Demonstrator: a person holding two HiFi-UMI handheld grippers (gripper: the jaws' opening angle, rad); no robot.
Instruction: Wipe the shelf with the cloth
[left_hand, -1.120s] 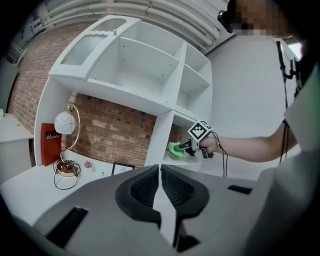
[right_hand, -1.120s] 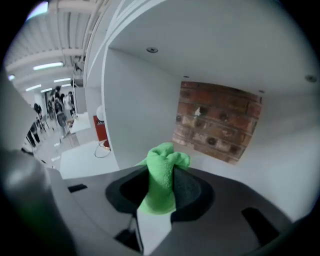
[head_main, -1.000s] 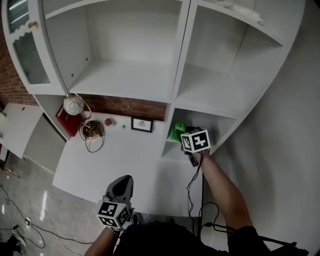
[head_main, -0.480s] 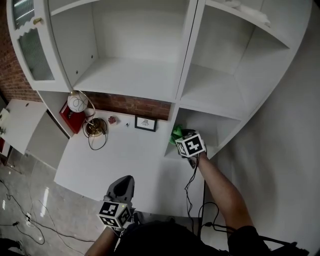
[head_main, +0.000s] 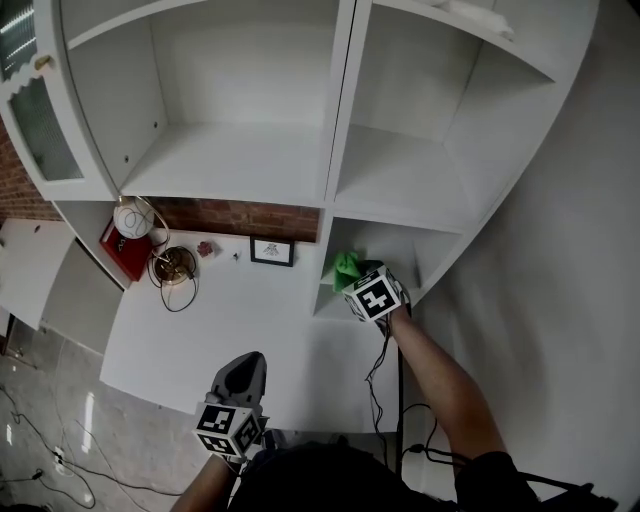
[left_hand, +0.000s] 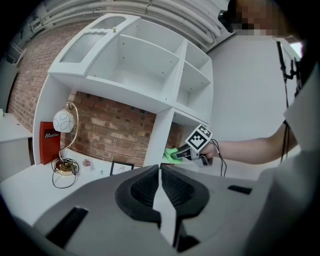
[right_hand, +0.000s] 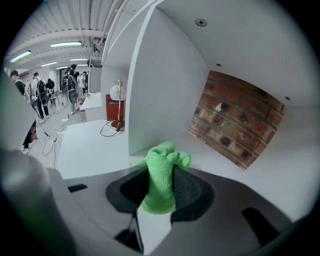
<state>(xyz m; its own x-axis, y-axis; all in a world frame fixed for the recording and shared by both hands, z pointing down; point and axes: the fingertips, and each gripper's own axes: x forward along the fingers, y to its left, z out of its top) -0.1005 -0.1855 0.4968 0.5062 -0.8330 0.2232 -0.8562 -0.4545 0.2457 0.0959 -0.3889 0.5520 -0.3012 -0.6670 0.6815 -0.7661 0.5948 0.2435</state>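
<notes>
While the right gripper (right_hand: 161, 192) is pinching the cloth (right_hand: 165, 157), the shelf (right_hand: 272, 172) is lying just ahead; the left gripper (left_hand: 160, 175), jaws together, is hanging well apart.

The bright green cloth (right_hand: 162, 170) is soft, nubbly terry. The white shelf unit (head_main: 235, 160) looks smooth and matt-painted. The red brick wall (right_hand: 235, 125) at its back is rough. The right gripper's (right_hand: 161, 172) dark ribbed pads (right_hand: 189, 187) look matt and rubbery.

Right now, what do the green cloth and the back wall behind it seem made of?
The green cloth looks like soft microfibre or terry, going by its fuzzy nap. The back wall looks like rough, matte red brick with mortar lines.
</notes>
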